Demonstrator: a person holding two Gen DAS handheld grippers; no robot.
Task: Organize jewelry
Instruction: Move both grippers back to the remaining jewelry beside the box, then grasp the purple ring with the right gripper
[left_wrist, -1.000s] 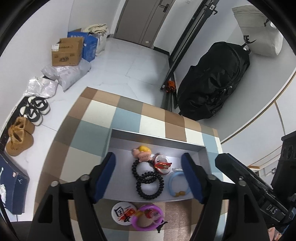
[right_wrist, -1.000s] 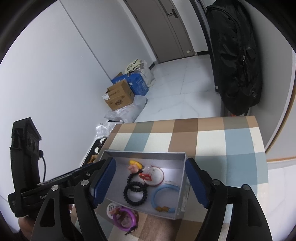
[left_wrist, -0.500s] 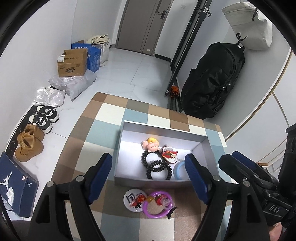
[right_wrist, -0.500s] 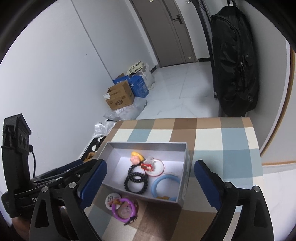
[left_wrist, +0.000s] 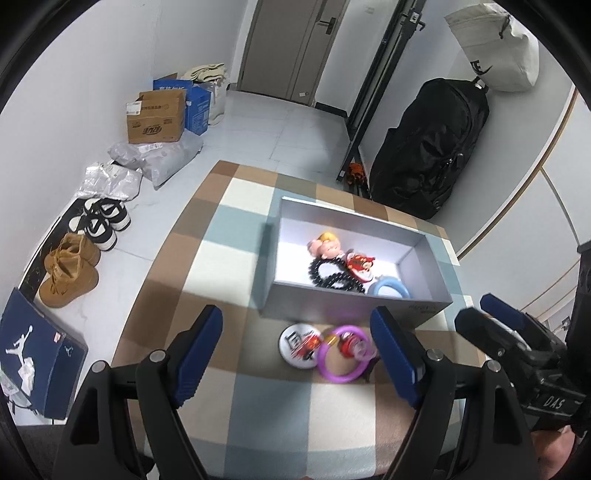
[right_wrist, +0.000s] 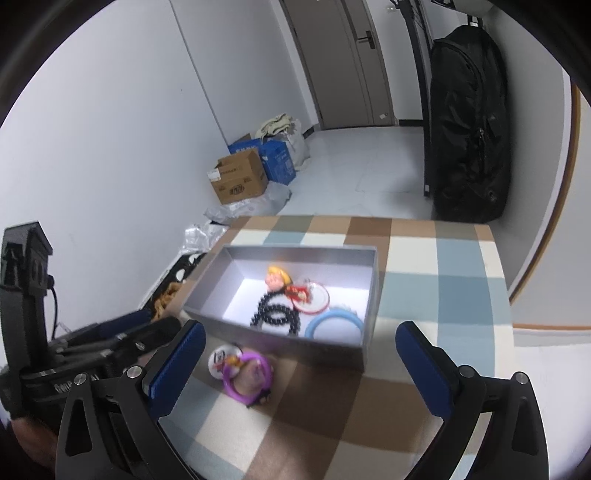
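On the checkered tabletop (left_wrist: 236, 402) sits a grey cardboard box (left_wrist: 325, 308), open at the top, and that's where most of the jewelry is. Inside it, bunched toward the right half: a black beaded bracelet (left_wrist: 330, 275) doubled into two loops, a light blue bangle (left_wrist: 389, 290) against the near wall, a little doll-head charm (left_wrist: 327, 245) with yellow hair, and a round white-and-red piece (left_wrist: 360, 266) partly overlapping the beads. The left half of the box floor is bare.

Just outside the box, near its front wall, a purple ring bracelet (left_wrist: 341, 356) lies flat with something red inside its loop, touching or overlapping a round white badge (left_wrist: 297, 343). Both are a bit blurry, so I can't make out the print.

In the left wrist view the box's long axis runs from upper left to lower right; in the right wrist view it slants from lower left to upper right, with the near right corner closest to the camera.

The left gripper (left_wrist: 295, 341) has its blue pads spread apart with nothing between them, hovering over the badge and purple ring. The right gripper (right_wrist: 297, 354) has just been opening and its jaws now stand very wide, empty, framing the box's near wall. Each gripper shows up at the edge of the other's view.

Shoes, cardboard cartons and a black bag (left_wrist: 424, 155) sit on the floor behind.
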